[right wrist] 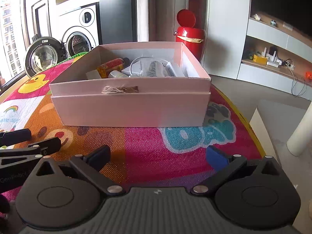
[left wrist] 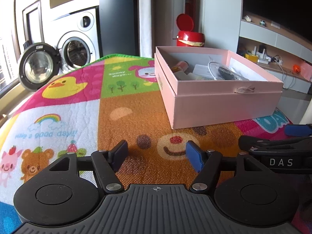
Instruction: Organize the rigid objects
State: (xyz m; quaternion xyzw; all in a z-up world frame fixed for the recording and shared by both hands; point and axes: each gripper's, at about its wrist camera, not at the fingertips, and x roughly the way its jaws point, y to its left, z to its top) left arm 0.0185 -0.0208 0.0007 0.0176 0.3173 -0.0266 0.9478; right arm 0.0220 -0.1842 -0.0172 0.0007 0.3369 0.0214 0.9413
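Observation:
An open pink box (right wrist: pixel 128 107) stands on the colourful cartoon mat (right wrist: pixel 156 156). Inside it lie a red and yellow tube (right wrist: pixel 112 64), a white cable (right wrist: pixel 140 61), a dark item in a clear bag (right wrist: pixel 154 68) and a white case (right wrist: pixel 175 69). My right gripper (right wrist: pixel 158 156) hovers open over the mat just in front of the box, with nothing between its fingers. In the left wrist view the box (left wrist: pixel 220 107) sits ahead to the right. My left gripper (left wrist: pixel 157 156) is open and empty over the mat. The right gripper (left wrist: pixel 292 136) shows beside it at the right edge.
A red bin (right wrist: pixel 190 37) with its lid up stands behind the box. A washing machine (left wrist: pixel 78 48) with its door open is at the back left. The mat's right edge (right wrist: pixel 247 120) drops to the floor, near a white post (right wrist: pixel 300 132). Shelves (right wrist: pixel 276 58) line the right wall.

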